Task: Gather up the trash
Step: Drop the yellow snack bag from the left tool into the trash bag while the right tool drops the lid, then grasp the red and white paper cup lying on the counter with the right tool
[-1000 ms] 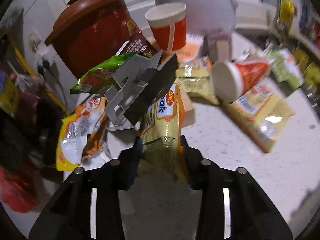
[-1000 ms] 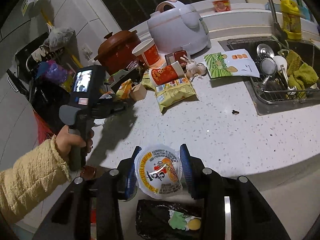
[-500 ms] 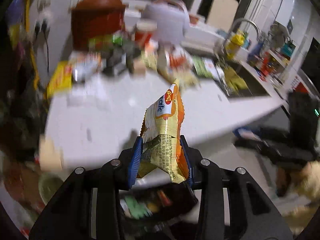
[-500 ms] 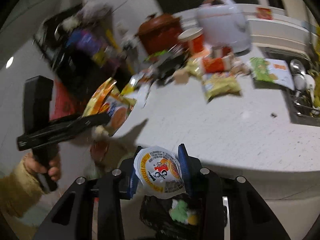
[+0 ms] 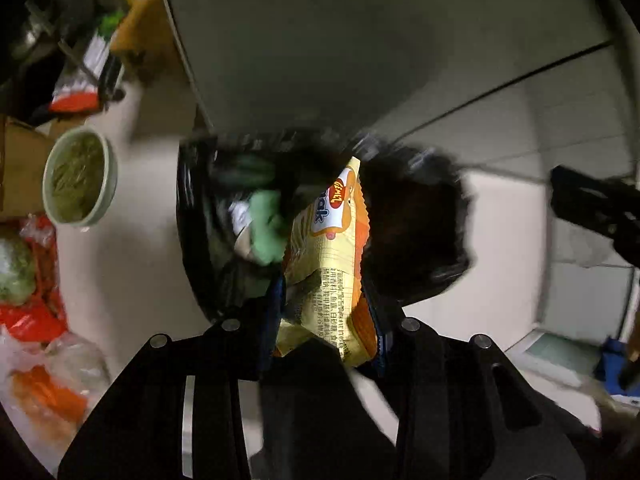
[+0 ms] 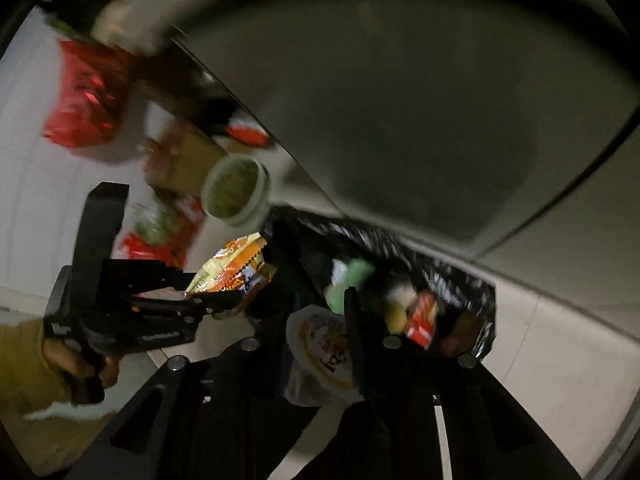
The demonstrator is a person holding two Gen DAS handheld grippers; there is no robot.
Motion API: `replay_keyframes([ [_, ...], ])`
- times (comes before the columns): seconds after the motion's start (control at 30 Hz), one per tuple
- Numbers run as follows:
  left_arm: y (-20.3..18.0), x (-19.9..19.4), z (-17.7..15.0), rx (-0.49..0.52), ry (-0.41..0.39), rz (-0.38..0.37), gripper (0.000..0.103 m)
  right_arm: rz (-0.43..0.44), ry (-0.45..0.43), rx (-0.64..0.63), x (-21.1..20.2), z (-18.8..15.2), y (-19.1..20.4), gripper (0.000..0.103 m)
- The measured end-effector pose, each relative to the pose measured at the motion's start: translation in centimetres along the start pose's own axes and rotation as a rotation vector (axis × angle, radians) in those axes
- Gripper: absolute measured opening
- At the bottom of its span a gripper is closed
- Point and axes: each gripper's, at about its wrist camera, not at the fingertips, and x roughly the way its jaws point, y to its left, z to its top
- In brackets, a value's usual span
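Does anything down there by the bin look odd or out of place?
Yes: a pale bowl of greenish scraps sits on the floor beside the black trash bag, with red plastic bags strewn nearby. It is floor clutter, not binned.

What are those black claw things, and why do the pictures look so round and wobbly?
Each claw is a hand-held gripper with a small round-lens camera on it, so there is one picture per claw. A person holds them; no robot here. In the left picture, the left gripper pinches a yellow and orange snack packet above a black trash bag. In the right picture, the right gripper squeezes a round noodle cup lid over the same bag, and you can see the person's hand holding the other claw. A green-rimmed bowl sits on the floor beside the bag.
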Motion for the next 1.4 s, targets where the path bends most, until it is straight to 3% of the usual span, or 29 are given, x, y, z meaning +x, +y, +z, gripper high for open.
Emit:
replay_keyframes([
  [0.03, 0.3, 1.0, 0.1, 0.0, 0.022, 0.009, 0.037, -0.021, 0.025, 0.002, 1.8, 0.0, -0.3, 0.023],
  [0.1, 0.6, 2.8, 0.8, -0.007, 0.06, 0.064, 0.054, -0.078, 0.068, -0.011, 4.6, 0.1, -0.7, 0.024],
  [0.13, 0.7, 3.0, 1.0, -0.015, 0.068, 0.07, 0.064, -0.099, 0.078, -0.012, 5.2, 0.1, -0.9, 0.035],
  [0.17, 1.0, 3.3, 1.3, -0.032, 0.084, 0.077, 0.081, -0.105, 0.084, 0.003, 5.6, 0.2, -1.2, 0.058],
  [0.2, 1.4, 3.1, 1.4, -0.048, 0.084, 0.068, 0.082, -0.109, 0.081, 0.022, 5.6, 0.2, -1.6, 0.067],
  [0.23, 1.6, 2.7, 1.5, -0.053, 0.078, 0.056, 0.082, -0.117, 0.069, 0.042, 5.4, 0.1, -2.0, 0.069],
  [0.43, 1.4, -1.2, 1.6, -0.031, 0.041, 0.023, 0.082, -0.109, 0.016, 0.061, 1.1, 0.6, -3.0, 0.067],
  [0.5, 0.7, -4.2, 1.4, -0.006, -0.013, -0.007, 0.082, -0.086, -0.015, 0.066, -0.8, 1.1, -2.9, 0.067],
  [0.63, -0.5, -10.7, 1.0, 0.001, -0.128, -0.12, 0.087, 0.006, -0.135, 0.024, -7.9, 3.1, -0.9, 0.068],
  [0.73, -1.4, -14.4, 1.2, -0.003, -0.216, -0.178, 0.087, 0.074, -0.299, -0.031, -14.6, 5.6, 1.0, 0.079],
  [0.83, -3.1, -18.1, 2.0, 0.012, -0.328, -0.207, 0.087, 0.067, -0.461, -0.065, -19.6, 9.5, 1.3, 0.081],
  [0.97, -5.0, -20.8, 3.3, 0.042, -0.422, -0.228, 0.087, -0.04, -0.609, -0.004, -22.9, 16.8, -1.5, 0.085],
  [1.07, -6.2, -21.8, 4.0, 0.041, -0.458, -0.227, 0.087, -0.119, -0.64, 0.135, -23.1, 21.9, -5.4, 0.086],
  [1.17, -6.6, -22.2, 4.0, 0.027, -0.472, -0.251, 0.087, -0.306, -0.621, 0.139, -21.8, 26.1, -7.4, 0.088],
  [1.23, -6.7, -22.2, 3.7, 0.027, -0.475, -0.247, 0.087, -0.428, -0.582, 0.07, -20.6, 28.3, -7.7, 0.088],
  [1.33, -6.2, -21.6, 3.5, 0.008, -0.459, -0.248, 0.087, -0.506, -0.548, -0.021, -19.0, 29.8, -7.0, 0.093],
  [1.4, -5.6, -22.0, 3.6, -0.004, -0.452, -0.249, 0.087, -0.491, -0.528, -0.026, -18.4, 30.3, -7.1, 0.093],
])
